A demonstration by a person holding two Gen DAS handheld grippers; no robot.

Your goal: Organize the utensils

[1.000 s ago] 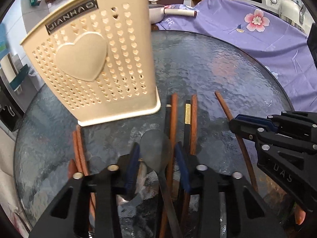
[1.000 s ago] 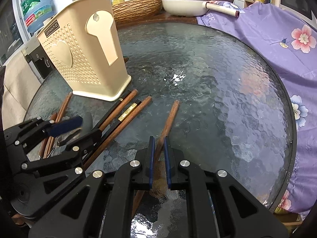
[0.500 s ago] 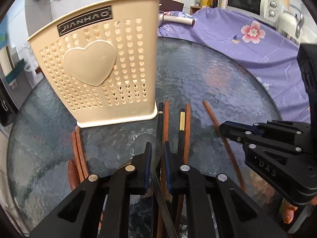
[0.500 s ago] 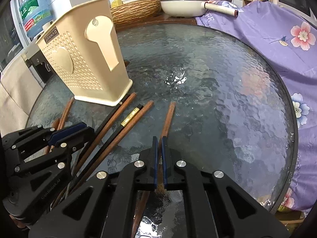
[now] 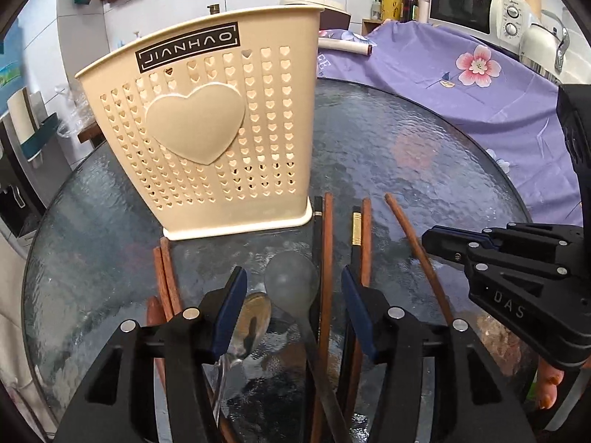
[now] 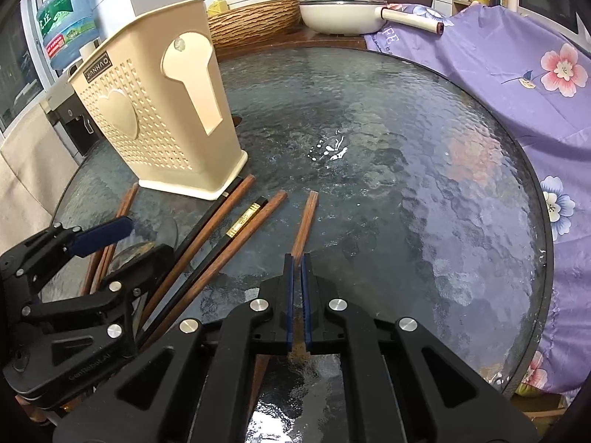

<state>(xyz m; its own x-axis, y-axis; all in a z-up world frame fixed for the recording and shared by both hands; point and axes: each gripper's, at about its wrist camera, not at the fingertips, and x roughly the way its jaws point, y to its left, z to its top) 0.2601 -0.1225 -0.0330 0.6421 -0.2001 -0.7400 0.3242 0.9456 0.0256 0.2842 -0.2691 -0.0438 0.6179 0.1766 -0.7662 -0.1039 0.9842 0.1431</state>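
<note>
A beige perforated utensil holder (image 5: 207, 136) (image 6: 155, 125) stands on the round glass table (image 6: 369, 129). Several wooden and black chopsticks lie in front of it. My left gripper (image 5: 291, 277) (image 6: 129, 247) is opening, its blue pads apart on either side of a grey metal spoon (image 5: 291, 288) and not touching it. A shiny second spoon (image 5: 255, 317) lies just left, partly under the left finger. My right gripper (image 6: 296, 269) (image 5: 428, 238) is shut on a lone wooden chopstick (image 6: 304, 221) (image 5: 410, 232) that still rests on the glass.
A purple flowered cloth (image 6: 517, 85) covers the table's right side. A white pan (image 6: 343, 14) and a woven basket (image 6: 251, 26) sit behind the table. Two more brown chopsticks (image 5: 164, 277) lie at the left of the holder's base.
The left jaws closed in around the spoon's handle half a second ago and have spread wide again. The right jaws narrowed fully onto the lone chopstick.
</note>
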